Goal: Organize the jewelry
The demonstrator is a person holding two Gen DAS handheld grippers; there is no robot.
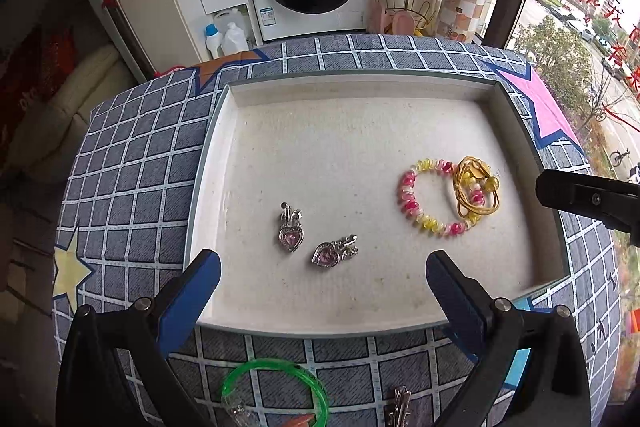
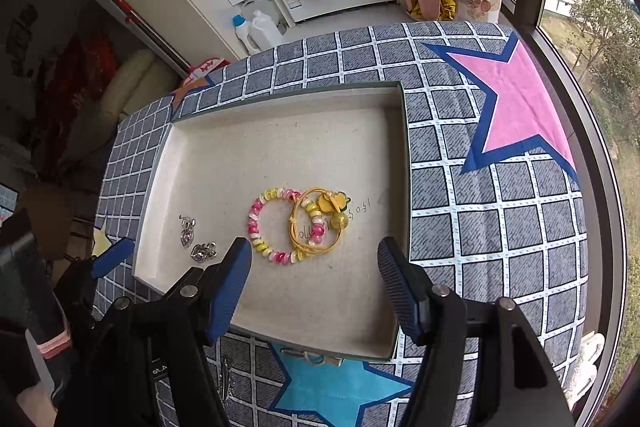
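A: What lies in the tray (image 1: 516, 131), left to right?

B: 2 heart earrings (image 1: 291, 229) (image 1: 334, 253) on the left, just beside each other. Well to their right, a pink-and-yellow bead bracelet (image 1: 416, 211), with a gold hair tie (image 1: 474, 187) overlapping its right side.

A: And the grippers?

B: The left gripper (image 1: 323, 273) hovers over the tray's near edge, jaws wide, nothing between them. The right gripper (image 2: 315, 263) hovers near the bracelet, jaws apart and empty.

A: Anything outside the tray?

B: On the checked cloth (image 1: 132, 195) over the counter, a green bangle (image 1: 276, 387) and a silver clip (image 1: 400, 401) lie at the near side.
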